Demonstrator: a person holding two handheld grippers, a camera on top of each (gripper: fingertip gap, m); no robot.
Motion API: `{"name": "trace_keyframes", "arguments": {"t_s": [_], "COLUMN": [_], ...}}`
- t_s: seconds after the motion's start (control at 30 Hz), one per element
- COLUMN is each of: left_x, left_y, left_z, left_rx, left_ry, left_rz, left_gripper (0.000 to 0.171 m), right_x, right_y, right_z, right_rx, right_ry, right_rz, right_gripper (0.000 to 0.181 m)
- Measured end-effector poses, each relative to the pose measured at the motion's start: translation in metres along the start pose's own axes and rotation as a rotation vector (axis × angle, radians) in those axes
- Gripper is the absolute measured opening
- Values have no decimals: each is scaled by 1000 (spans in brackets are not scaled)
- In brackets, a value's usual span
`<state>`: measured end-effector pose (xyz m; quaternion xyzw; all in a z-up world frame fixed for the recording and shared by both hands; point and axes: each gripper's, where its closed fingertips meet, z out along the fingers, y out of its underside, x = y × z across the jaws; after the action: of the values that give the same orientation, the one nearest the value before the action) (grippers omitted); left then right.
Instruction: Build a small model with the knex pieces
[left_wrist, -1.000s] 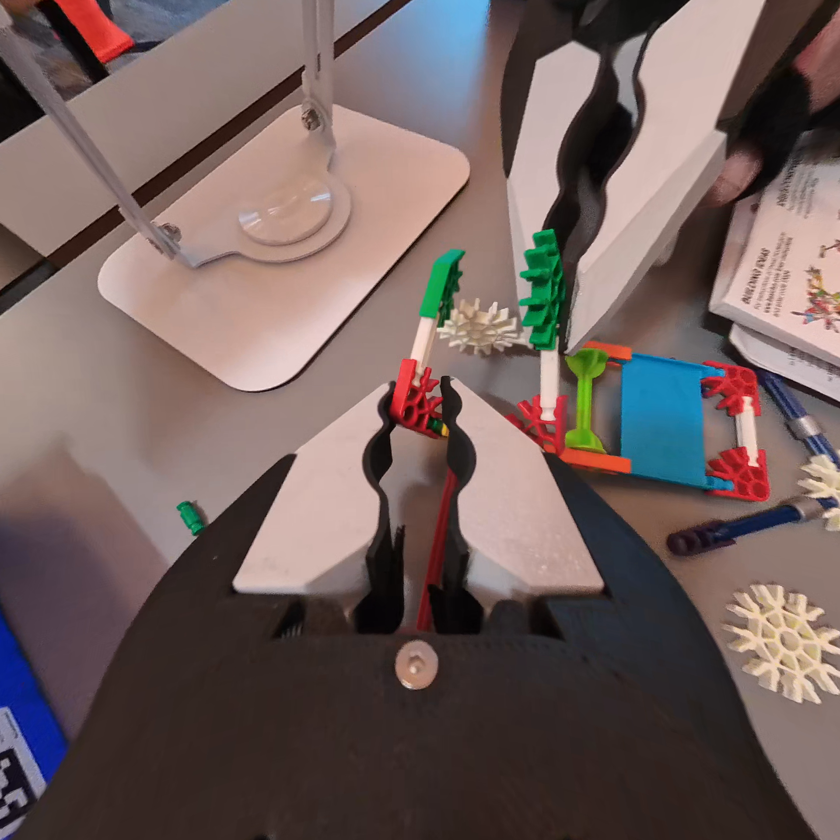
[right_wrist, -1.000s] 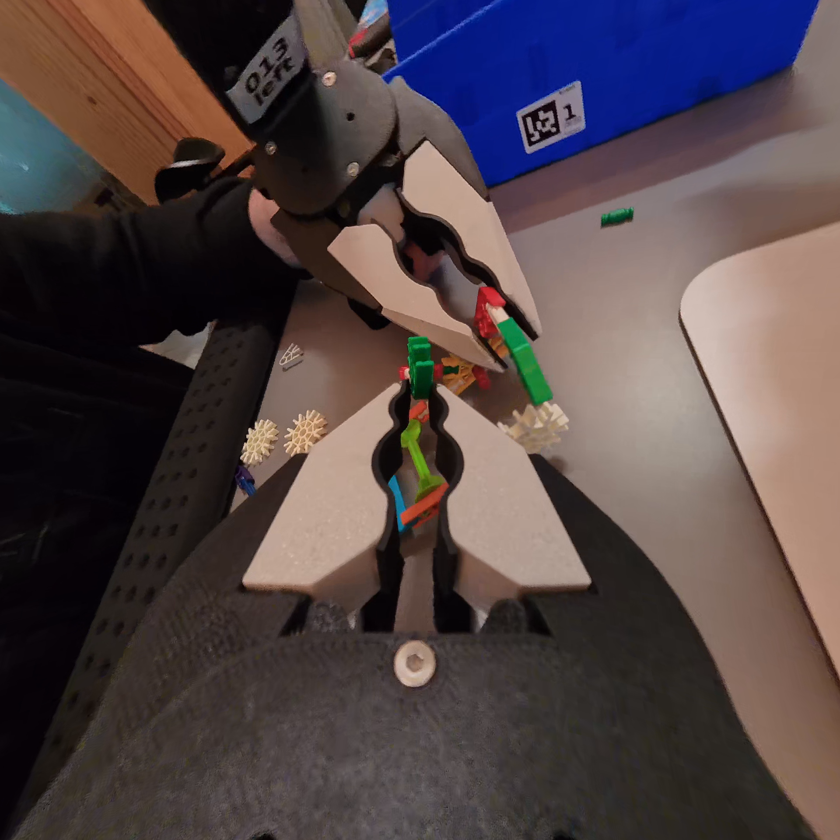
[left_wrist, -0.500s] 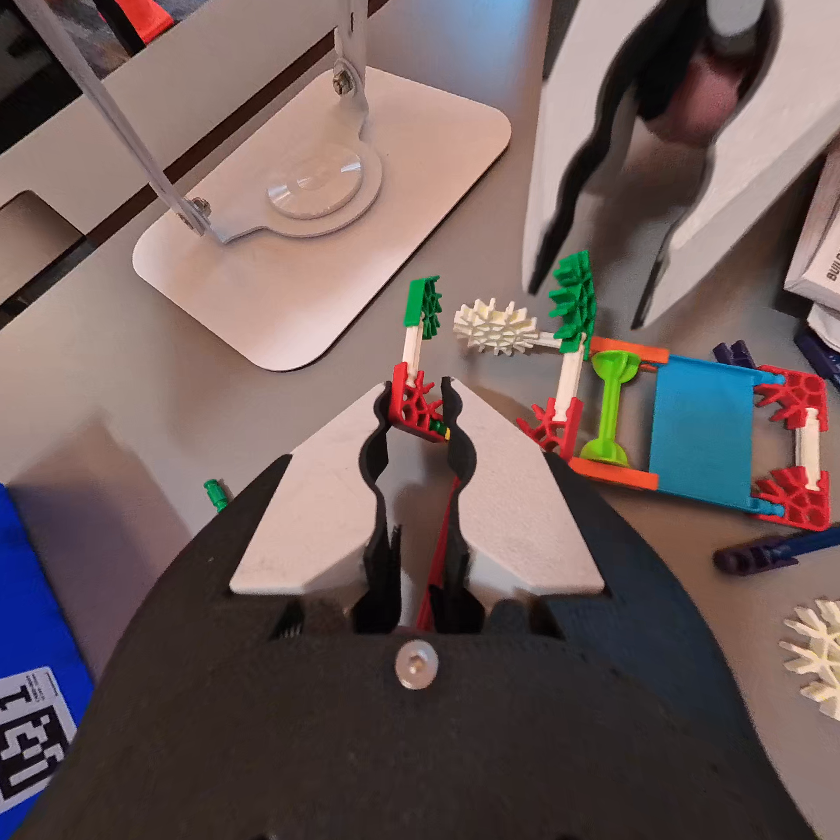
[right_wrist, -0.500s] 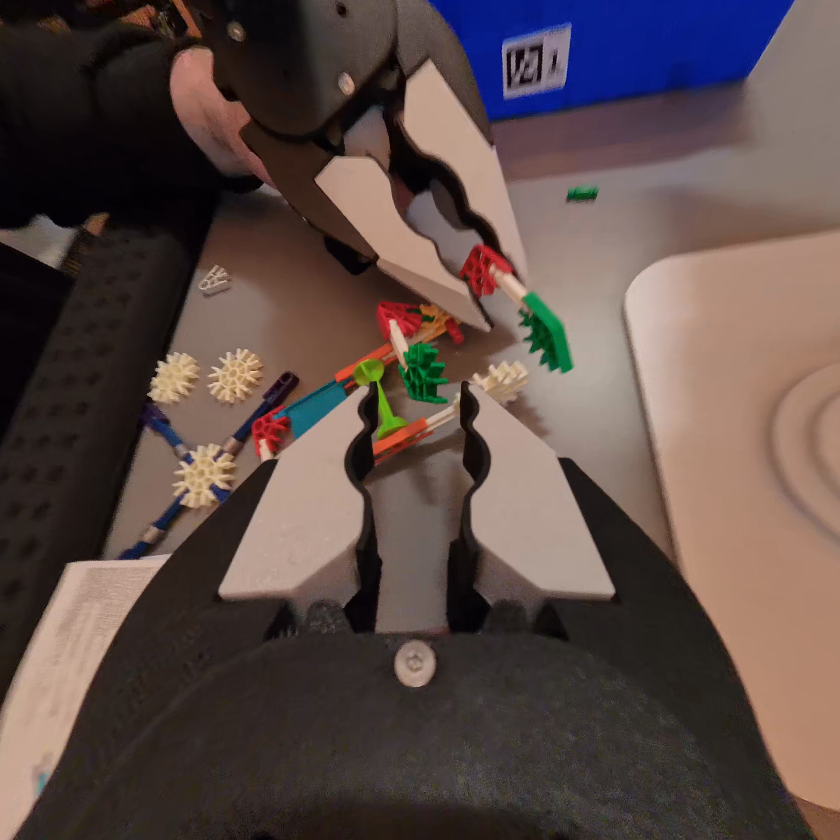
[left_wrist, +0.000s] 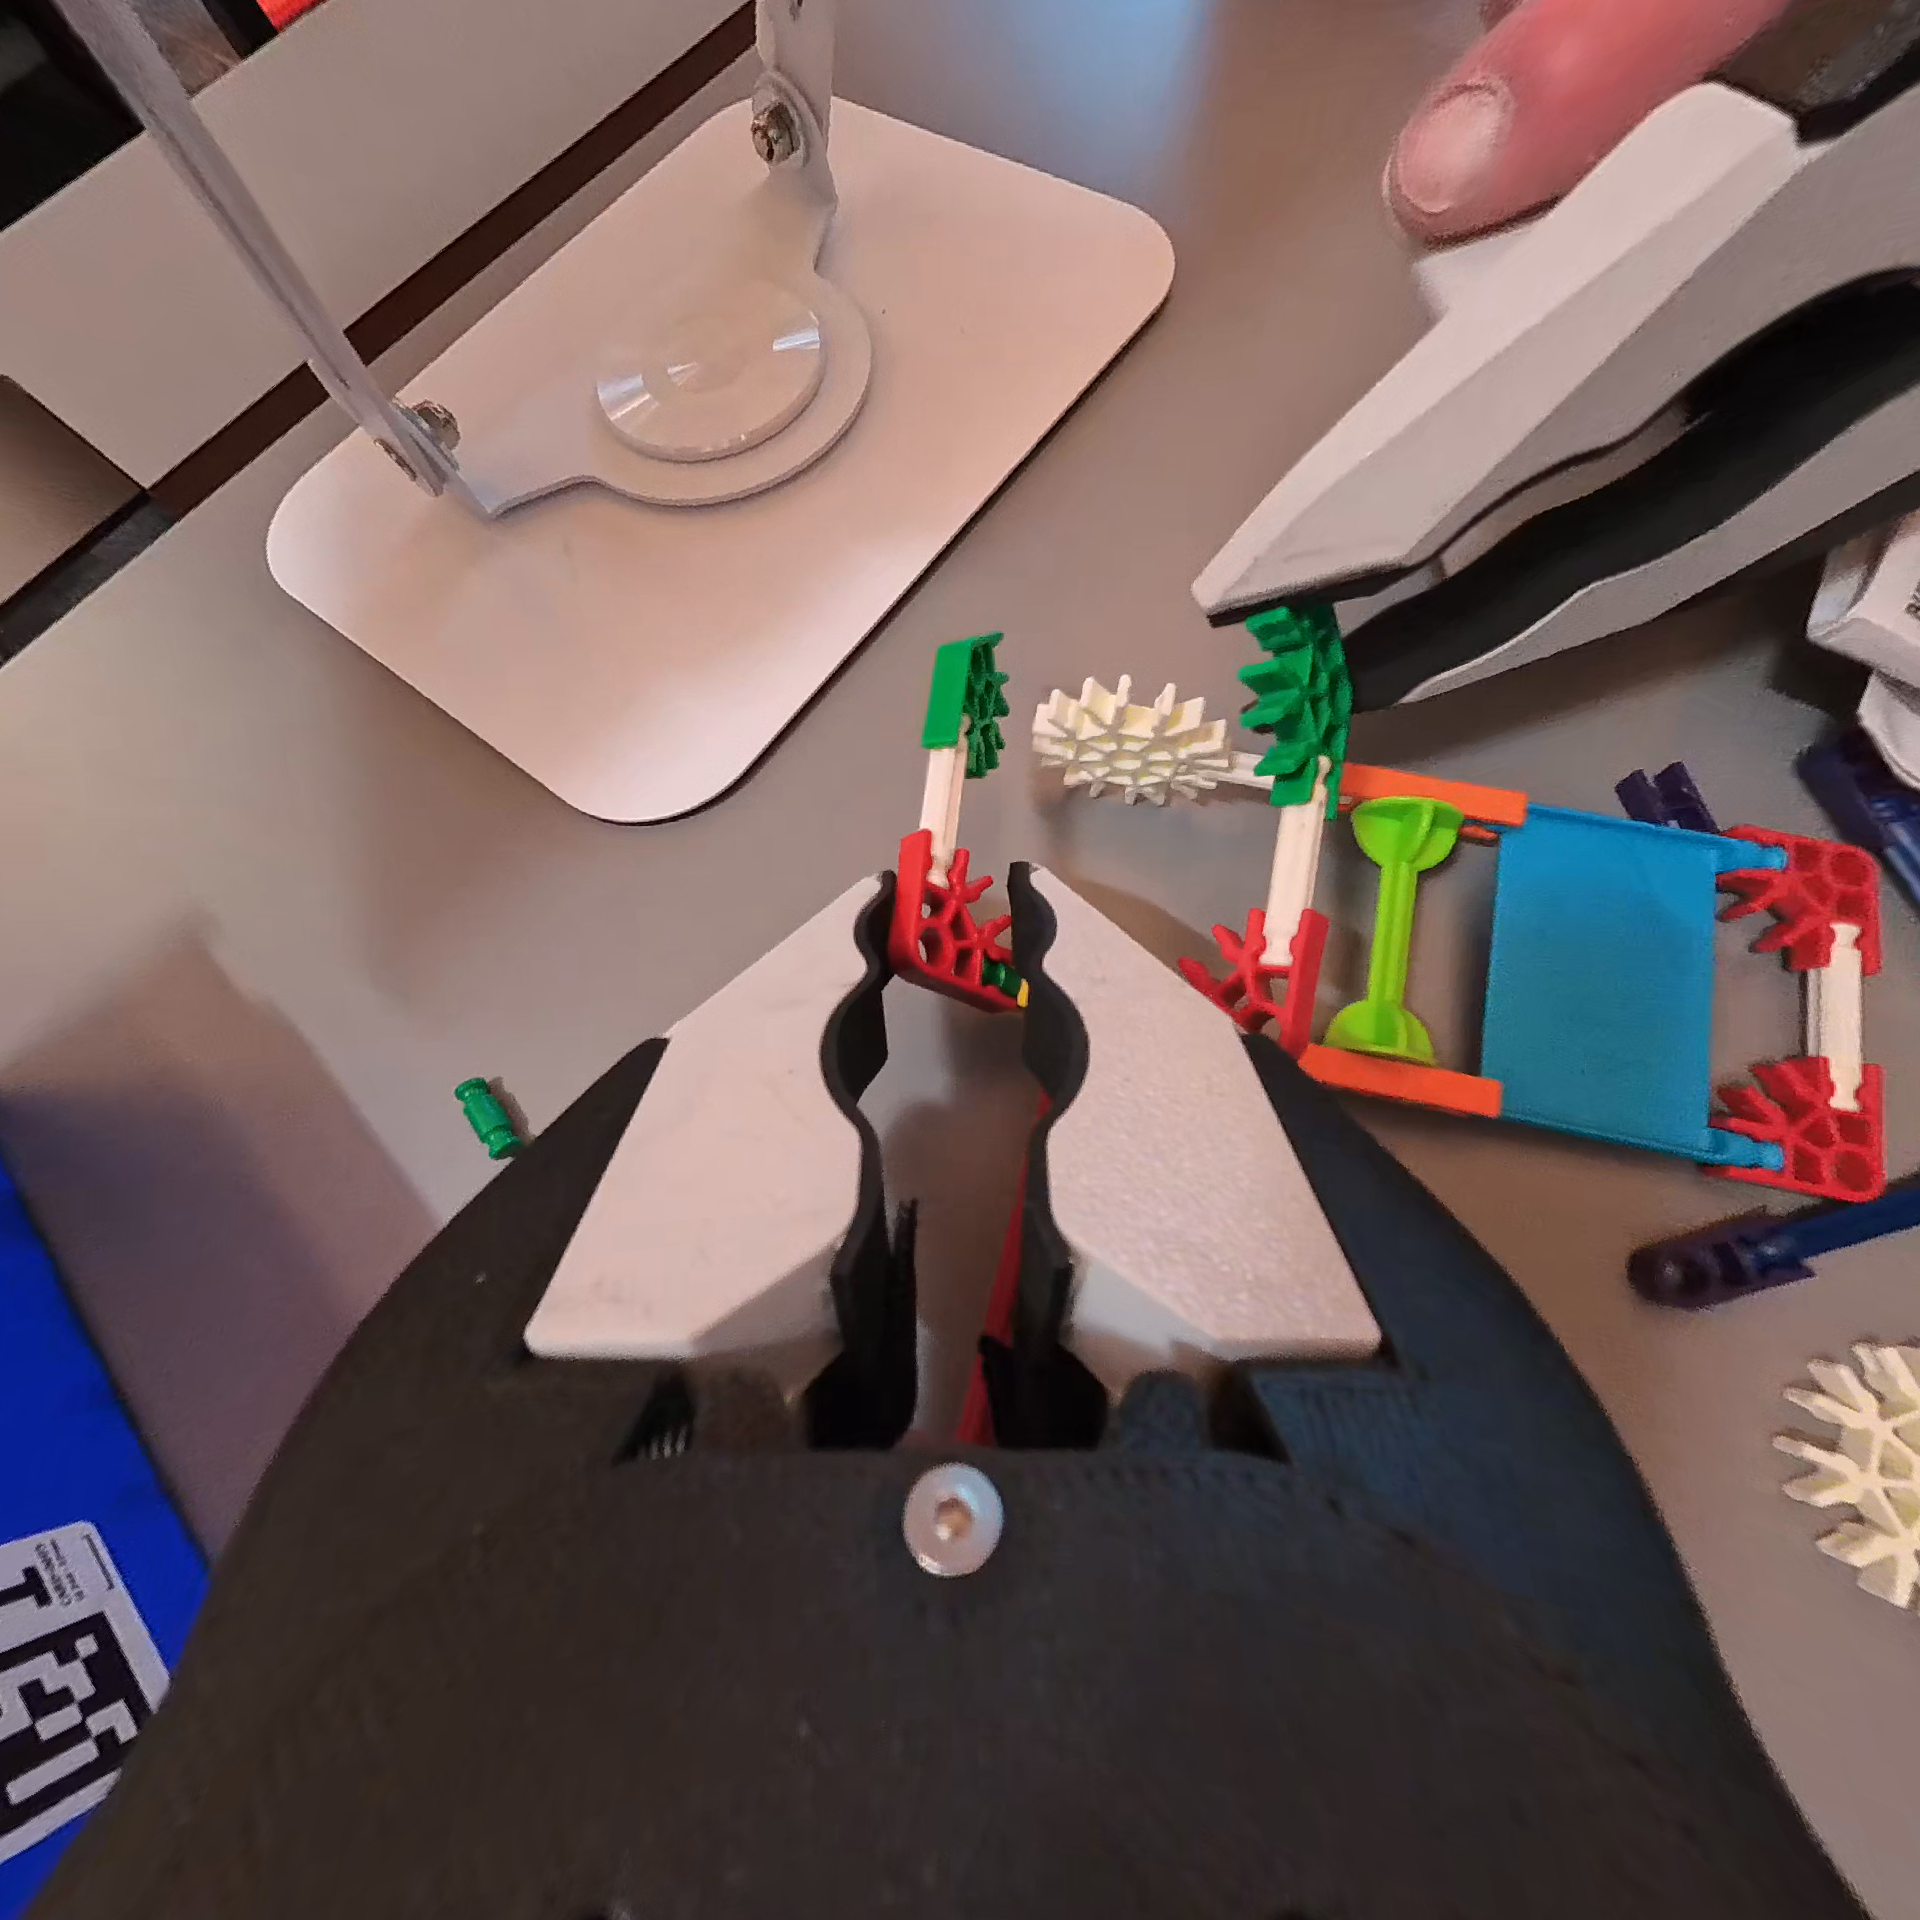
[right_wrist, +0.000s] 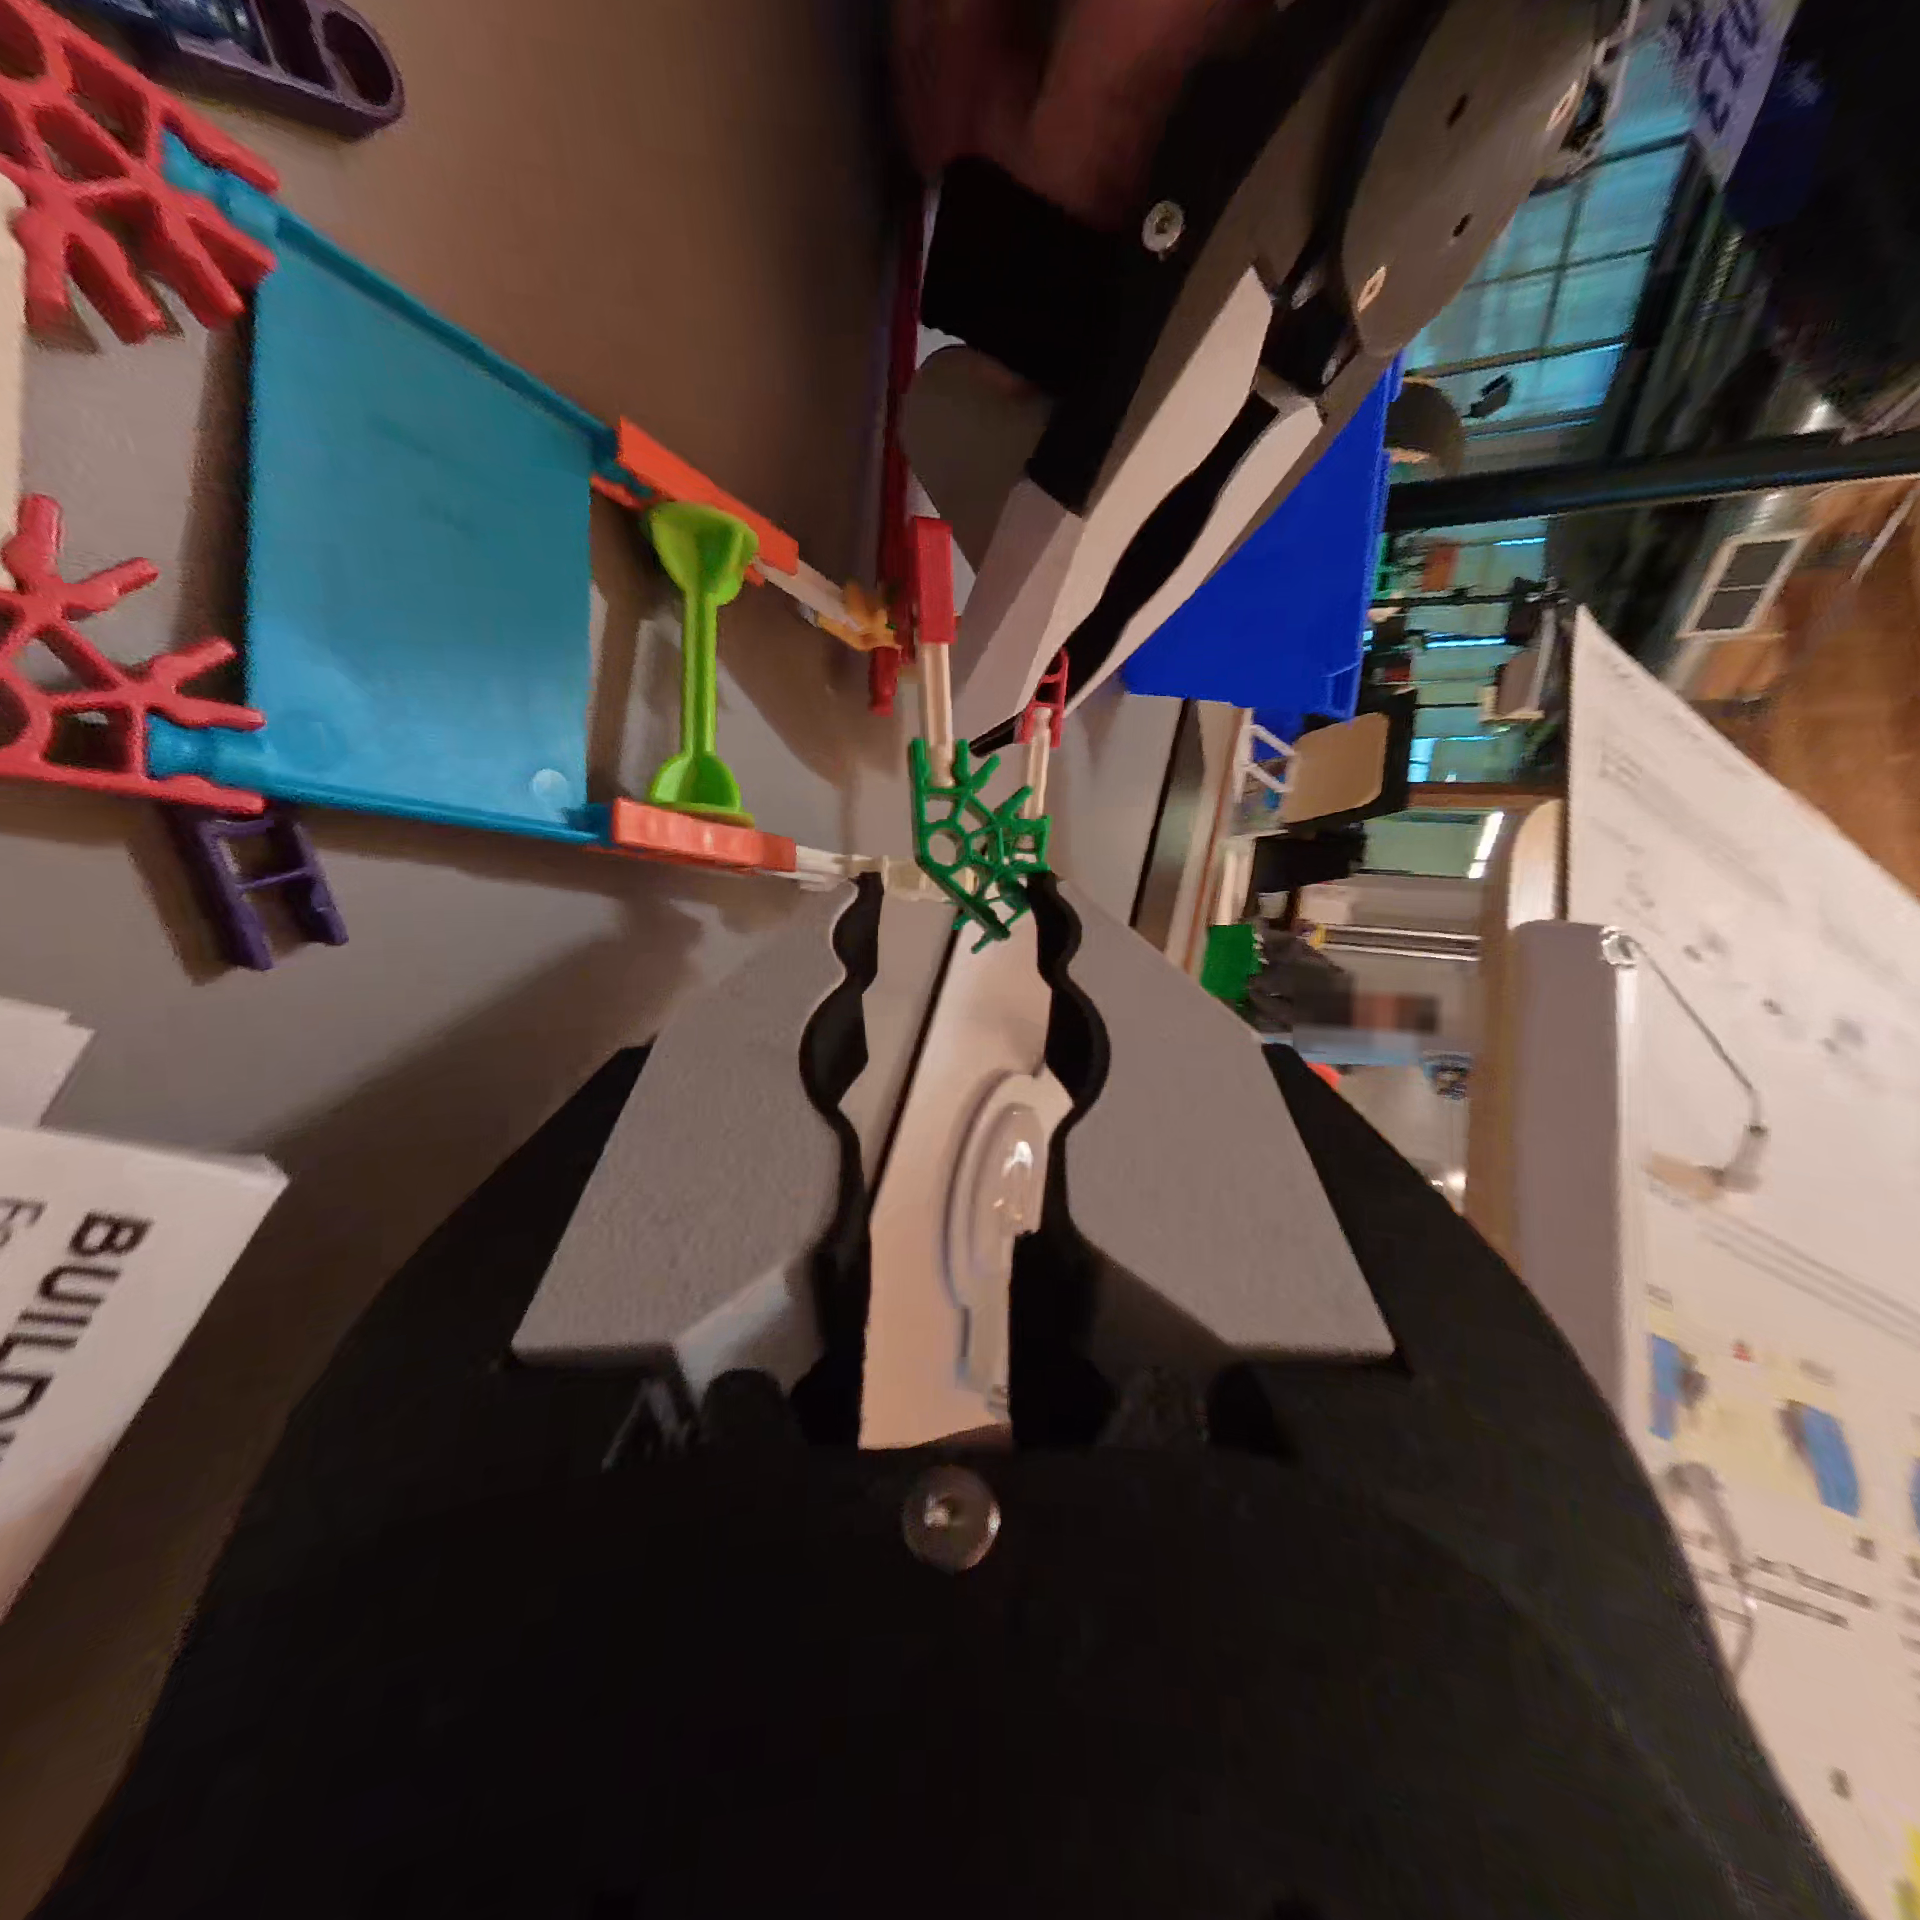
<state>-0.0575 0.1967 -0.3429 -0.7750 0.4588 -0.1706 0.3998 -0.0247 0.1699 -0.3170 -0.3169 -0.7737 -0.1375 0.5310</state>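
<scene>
Fingers (left_wrist: 1143, 1039) of the left gripper (left_wrist: 954, 914) pinch a red connector (left_wrist: 940, 935) between their tips; a white rod (left_wrist: 943, 805) rises from it to a green connector (left_wrist: 966, 694) beyond the tips. Right of these fingers lies a toy frame (left_wrist: 1600, 977) with a blue panel, red corners and a lime spool. The right gripper (right_wrist: 951, 894) closes its fingers (right_wrist: 707, 1164) around that frame's green end connector (right_wrist: 971, 842), seen at the tips. A white snowflake piece (left_wrist: 1132, 740) sits between the two green connectors. Beyond the left fingers, a white stand base (left_wrist: 717, 582) rests on the grey bench (left_wrist: 208, 810).
</scene>
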Motion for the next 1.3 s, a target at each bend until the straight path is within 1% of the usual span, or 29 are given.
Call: {"name": "trace_keyframes", "arguments": {"t_s": [0.07, 0.13, 0.23, 0.3, 0.47, 0.5, 0.57, 0.63, 0.67, 0.73, 0.77, 0.8, 0.9, 1.0, 1.03, 1.07, 1.1, 1.2, 1.3], "left_x": [0, 0, 0, 0, 0, 1, 1, 3, 3, 3, 4, 3, 3, 3, 4, 3, 3, 2, 3], "left_y": [0, 1, 1, 1, 1, 0, 0, -1, -2, -2, -2, 0, 2, 1, 1, 2, 2, 2, 2], "left_z": [0, 0, 1, 1, 1, 1, 1, 1, 1, 0, 0, 1, 3, 2, 2, 2, 2, 2, 2], "left_rx": [0, -2, -4, -6, -1, 0, 1, 7, 8, 10, 11, 5, -8, -4, -4, -9, -10, -5, -4], "left_ry": [4, 6, 8, 7, 3, 5, 1, 11, 4, 8, 16, 7, 6, 6, 6, 3, -1, 7, 3], "left_rz": [-2, 0, 1, 2, 11, 13, 19, 29, 30, 34, 27, 35, 44, 44, 45, 50, 53, 41, 50], "left_gripper": [19, 18, 18, 18, 18, 19, 18, 18, 19, 20, 20, 19, 19, 19, 19, 19, 19, 19, 19], "right_x": [5, 8, 7, 2, -10, -14, -24, -30, -26, -13, -9, -7, -7, -12, -13, -12, -11, -10, -9], "right_y": [0, 0, 1, 1, -1, -1, -1, -5, -8, -11, -11, -11, -17, -19, -19, -18, -18, -17, -17], "right_z": [2, 2, 2, 2, -2, -2, -3, -7, -9, -11, -12, -12, -12, -7, -5, -4, -3, -2, -3], "right_rx": [-14, -22, -36, -46, -46, -49, -72, -59, -19, 53, 59, 58, 68, 29, 19, 11, 4, 4, 9], "right_ry": [62, 106, 84, 23, -185, -240, -383, -514, -528, -490, -469, -442, -350, -282, -261, -240, -232, -229, -252], "right_rz": [-51, -78, -80, -50, 205, 281, 505, 732, 794, 838, 821, 767, 546, 374, 337, 316, 307, 323, 381], "right_gripper": [26, 18, 16, 14, 13, 12, 12, 12, 13, 13, 16, 21, 28, 26, 23, 16, 15, 14, 14]}}
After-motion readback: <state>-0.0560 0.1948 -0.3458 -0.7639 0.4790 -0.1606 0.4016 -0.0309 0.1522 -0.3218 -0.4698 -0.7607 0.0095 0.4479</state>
